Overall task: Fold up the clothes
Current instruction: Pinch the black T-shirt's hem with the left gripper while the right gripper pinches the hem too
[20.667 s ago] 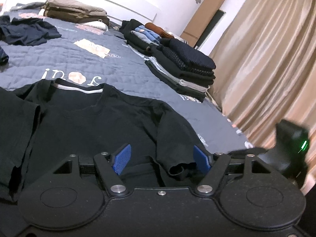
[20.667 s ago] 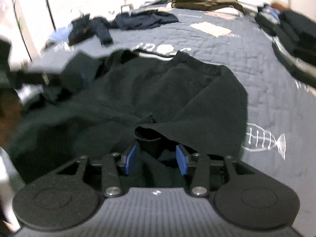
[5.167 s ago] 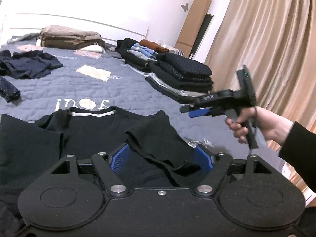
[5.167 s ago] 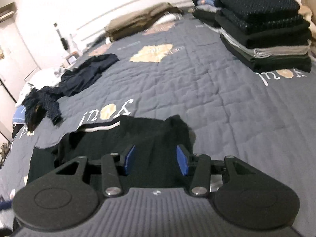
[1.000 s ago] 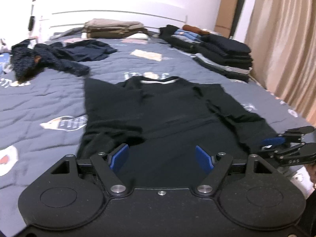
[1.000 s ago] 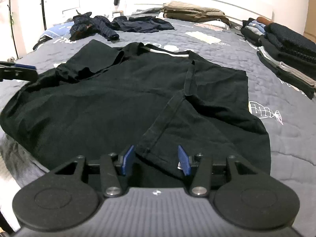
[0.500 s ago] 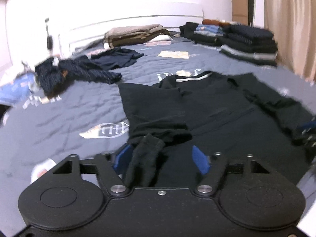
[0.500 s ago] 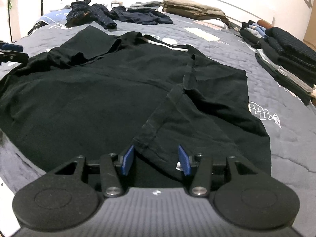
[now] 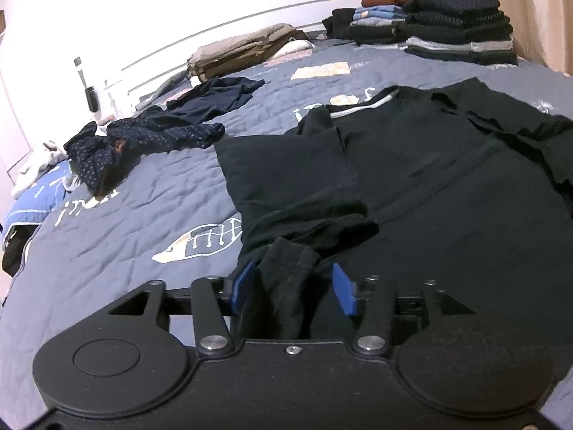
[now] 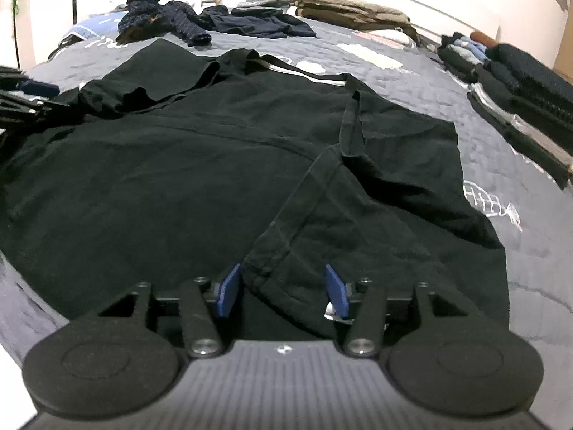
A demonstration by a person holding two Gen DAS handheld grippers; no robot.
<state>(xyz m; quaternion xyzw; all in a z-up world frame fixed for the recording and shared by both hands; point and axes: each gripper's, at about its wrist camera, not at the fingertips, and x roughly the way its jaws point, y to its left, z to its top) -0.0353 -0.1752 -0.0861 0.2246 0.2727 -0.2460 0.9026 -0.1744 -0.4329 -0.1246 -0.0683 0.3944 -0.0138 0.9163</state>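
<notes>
The left gripper (image 9: 293,288) has its blue fingers (image 9: 242,286) about half apart and closing, with a bunched fold of the black T-shirt (image 9: 447,193) standing between them; the cloth lies against the left finger, while a gap shows at the right one, so the grip is not yet made. The right gripper (image 10: 283,288) is opening, its fingers (image 10: 336,290) set apart on either side of a folded hem corner of the same T-shirt (image 10: 186,165) (the fabric lies between them without being pinched).

The T-shirt lies spread on the bed's grey quilt (image 9: 143,222), its long axis running from the near edge, where both grippers are, to the far side, where the white-trimmed collar (image 10: 304,71) points toward the headboard. One sleeve is folded inward on each side.

Farther off, loose dark clothes (image 9: 150,136) lie at the far left, and a stack of folded clothes (image 9: 454,32) sits at the far right.
</notes>
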